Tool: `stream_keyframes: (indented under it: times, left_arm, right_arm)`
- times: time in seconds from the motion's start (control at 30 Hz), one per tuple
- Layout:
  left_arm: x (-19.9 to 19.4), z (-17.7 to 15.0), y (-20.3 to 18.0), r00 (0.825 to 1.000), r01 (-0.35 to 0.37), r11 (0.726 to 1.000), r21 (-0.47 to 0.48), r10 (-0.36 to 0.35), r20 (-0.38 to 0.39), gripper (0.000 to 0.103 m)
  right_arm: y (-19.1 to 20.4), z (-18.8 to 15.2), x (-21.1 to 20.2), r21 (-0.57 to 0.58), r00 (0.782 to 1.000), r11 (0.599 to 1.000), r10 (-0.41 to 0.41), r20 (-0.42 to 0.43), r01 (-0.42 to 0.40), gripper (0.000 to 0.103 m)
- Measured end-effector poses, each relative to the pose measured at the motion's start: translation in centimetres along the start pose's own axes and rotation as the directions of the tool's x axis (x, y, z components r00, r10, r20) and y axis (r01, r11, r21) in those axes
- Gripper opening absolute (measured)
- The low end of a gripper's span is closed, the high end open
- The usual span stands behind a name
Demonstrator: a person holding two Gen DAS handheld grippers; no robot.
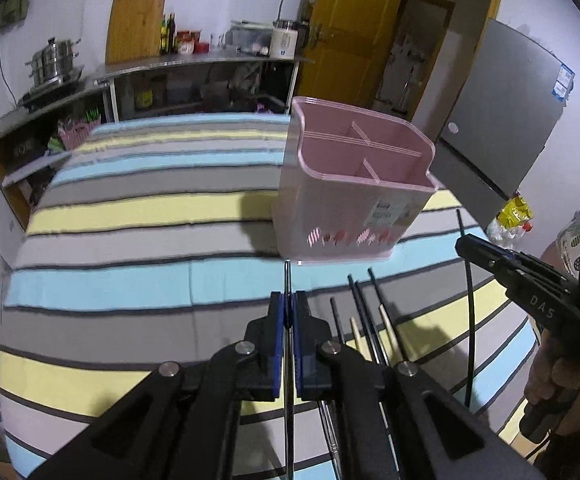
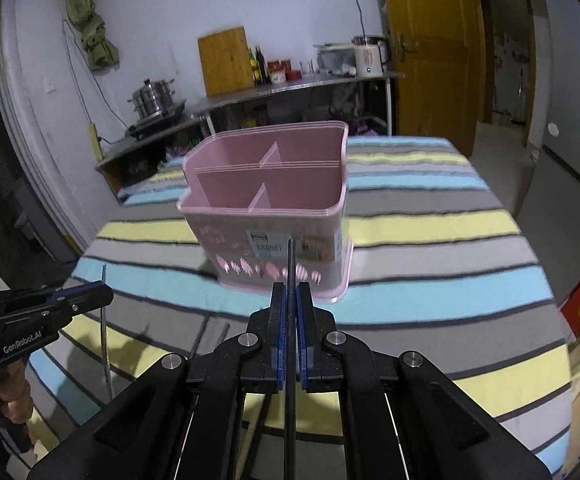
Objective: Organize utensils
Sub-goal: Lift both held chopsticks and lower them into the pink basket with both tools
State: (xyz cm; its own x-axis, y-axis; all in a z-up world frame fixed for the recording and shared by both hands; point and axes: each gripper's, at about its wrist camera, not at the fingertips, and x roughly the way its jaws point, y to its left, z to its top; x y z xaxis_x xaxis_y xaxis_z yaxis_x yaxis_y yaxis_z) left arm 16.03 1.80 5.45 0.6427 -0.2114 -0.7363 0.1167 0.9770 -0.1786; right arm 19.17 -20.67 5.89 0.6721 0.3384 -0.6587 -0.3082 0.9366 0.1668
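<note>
The left gripper (image 1: 288, 312) has its jaws pressed together on one thin grey chopstick (image 1: 287, 400), which runs up between the blue pads (image 1: 277, 344) and pokes out just past the tips. The right gripper (image 2: 290, 308) pinches one black chopstick (image 2: 290, 360) the same way; from the left wrist view that stick (image 1: 468, 320) hangs down from the jaws, clear of the cloth. One hand (image 1: 550, 380) shows on the right gripper's handle. On the striped cloth (image 1: 129, 208) over the desk, just right of the left gripper, lie about five more chopsticks (image 1: 360, 312), three dark and two pale wood; the exact count is hard to tell. One pink basket (image 2: 265, 208) stands upright beyond both grippers, divided into four compartments, all showing nothing inside.
</note>
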Motion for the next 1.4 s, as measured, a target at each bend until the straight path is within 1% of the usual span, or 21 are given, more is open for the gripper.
stream_keyframes:
  times: [0.23, 0.4, 0.73, 0.97, 1.17, 1.4]
  left_arm:
    - [-2.8, 1.4, -0.6, 0.998, 0.000, 1.000, 0.021, -0.001, 0.063, 0.005]
    - [-4.3, 1.9, -1.4, 0.996, -0.002, 0.999, 0.036, -0.001, 0.093, 0.005]
    - [-5.4, 1.8, -2.8, 0.995, 0.006, 0.999, 0.050, -0.011, 0.103, 0.005]
    - [-5.5, 2.3, -3.4, 0.995, 0.036, 0.998, 0.047, -0.040, 0.086, 0.005]
    - [-6.2, 4.0, -4.2, 0.993, 0.061, 0.997, 0.055, -0.067, 0.096, 0.005]
    - [-7.9, 8.0, -4.9, 0.985, 0.081, 0.994, 0.069, -0.091, 0.148, 0.005]
  right_arm:
    - [0.3, 1.7, -3.4, -0.014, 0.996, 1.000, 0.005, 0.087, -0.004, 0.005]
    - [0.3, 1.9, -5.3, -0.021, 0.992, 1.000, 0.007, 0.128, -0.004, 0.005]
    - [0.1, 1.5, -7.0, -0.014, 0.988, 1.000, 0.016, 0.154, -0.014, 0.004]
    - [0.0, 2.0, -8.1, -0.014, 0.984, 0.999, 0.033, 0.177, -0.031, 0.004]
    - [0.4, 3.7, -8.9, -0.026, 0.977, 0.999, 0.047, 0.209, -0.043, 0.004]
    - [1.4, 6.9, -10.0, -0.048, 0.961, 0.997, 0.073, 0.268, -0.062, 0.004]
